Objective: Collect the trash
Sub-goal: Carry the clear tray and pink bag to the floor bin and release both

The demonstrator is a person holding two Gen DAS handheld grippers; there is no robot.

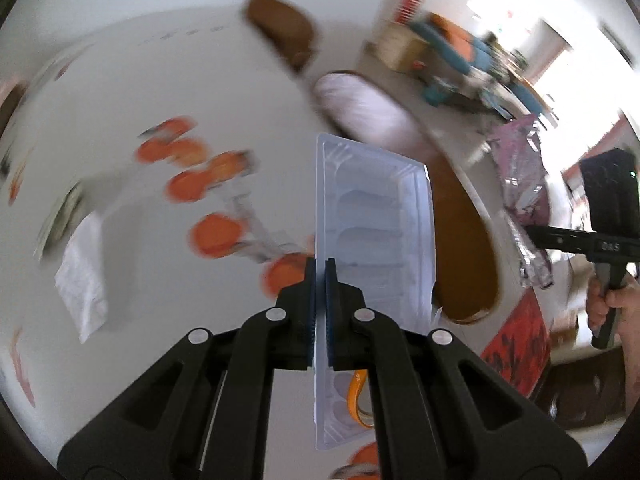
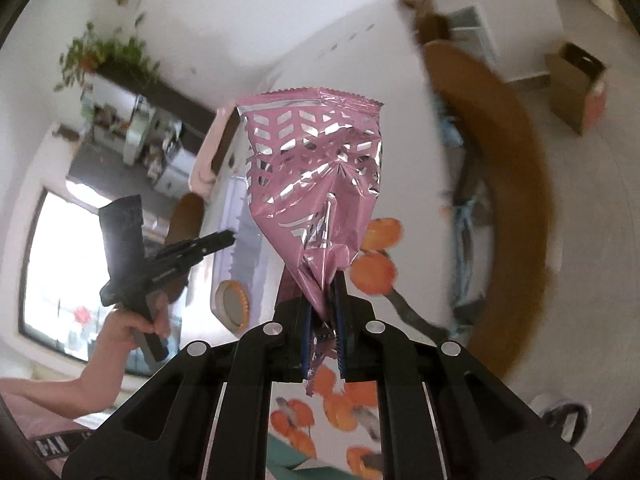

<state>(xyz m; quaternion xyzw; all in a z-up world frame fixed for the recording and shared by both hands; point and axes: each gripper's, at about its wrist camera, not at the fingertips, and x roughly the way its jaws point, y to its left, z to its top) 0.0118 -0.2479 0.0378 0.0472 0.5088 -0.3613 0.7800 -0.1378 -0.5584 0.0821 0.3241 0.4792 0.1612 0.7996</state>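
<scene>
The left wrist view alone showed the white napkin (image 1: 82, 276) lying at the left of the frame on the tablecloth (image 1: 160, 80), which was printed with orange fruit. It also showed the right gripper (image 1: 532, 236) at the right edge, with the person's right hand (image 1: 608, 308) on its handle and a pink wrapper (image 1: 520, 184) in front of its fingers. The right wrist view alone showed a window at the lower left, a shelf with a green plant (image 2: 108, 56) at the upper left, and a cardboard box (image 2: 576, 84) on the floor at the upper right. In it the left hand (image 2: 140, 328) held the other tool at the left.

Both views were smeared by motion. In the left view the table edge curved down the right of centre, with a brown chair seat (image 1: 468, 248) just beyond it. In the right view a brown chair (image 2: 508, 184) arced down the right side, with pale open floor beyond it.

The left gripper (image 1: 320, 272) had its jaws clenched edge-on on a clear plastic tray (image 1: 380, 220), which stood upright above the table at mid-frame. The right gripper (image 2: 324, 292) had its jaws pinched on the bunched lower end of the pink wrapper (image 2: 316, 168), whose crimped top rose to the upper centre of the frame.
</scene>
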